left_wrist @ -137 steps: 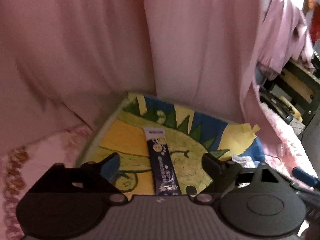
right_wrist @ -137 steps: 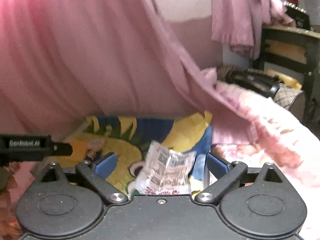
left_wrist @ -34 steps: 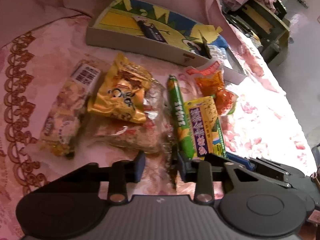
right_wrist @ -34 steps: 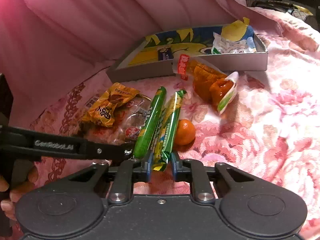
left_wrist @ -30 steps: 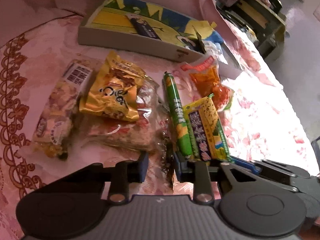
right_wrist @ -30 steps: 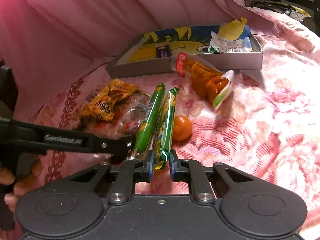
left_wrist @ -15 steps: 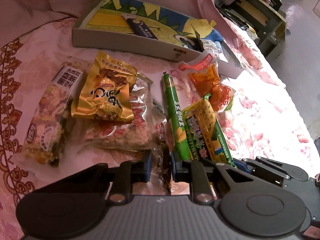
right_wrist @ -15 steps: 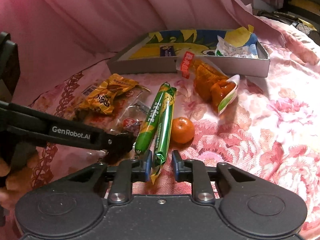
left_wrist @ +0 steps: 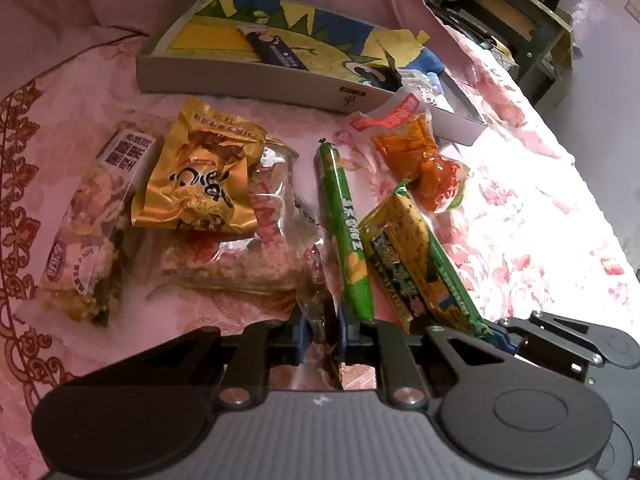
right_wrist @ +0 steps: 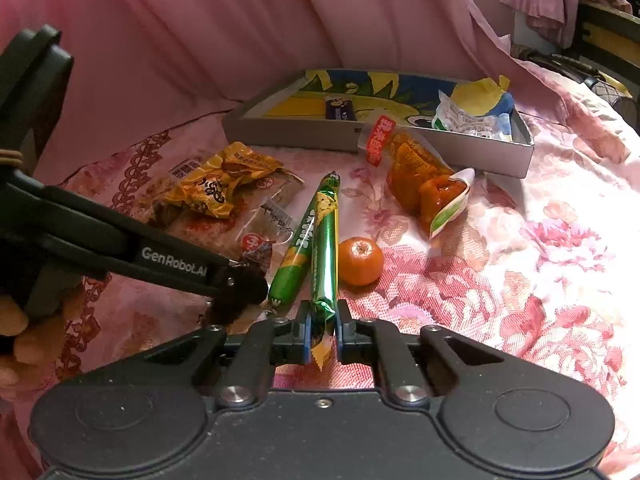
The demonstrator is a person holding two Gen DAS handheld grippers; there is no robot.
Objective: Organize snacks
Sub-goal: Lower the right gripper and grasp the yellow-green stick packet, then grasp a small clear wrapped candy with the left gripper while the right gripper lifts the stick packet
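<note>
My left gripper (left_wrist: pixel 322 330) is shut on a small dark clear-wrapped snack (left_wrist: pixel 320 312) at the near edge of the snack pile; it also shows in the right wrist view (right_wrist: pixel 236 286). My right gripper (right_wrist: pixel 323 334) is shut on the near end of a flat green and yellow packet (right_wrist: pixel 324 256), which also shows in the left wrist view (left_wrist: pixel 420 272). A green sausage stick (left_wrist: pixel 344 232) lies between the two held snacks. A grey tray with a dinosaur picture (right_wrist: pixel 296 132) stands at the back and holds a dark blue sachet (right_wrist: pixel 339 110) and a clear crumpled packet (right_wrist: pixel 466 118).
On the floral cloth lie a gold packet (left_wrist: pixel 200 176), a clear rice-cake packet (left_wrist: pixel 248 256), a nut bar (left_wrist: pixel 92 220), an orange sauce packet (right_wrist: pixel 428 188) and a small orange (right_wrist: pixel 360 260). Pink curtains hang behind the tray. Dark furniture (left_wrist: pixel 516 20) stands at far right.
Both grippers left the tray, came back to the pile and shut on snacks. In the last half second the green and yellow packet lifted and turned on edge; the left jaws tightened.
</note>
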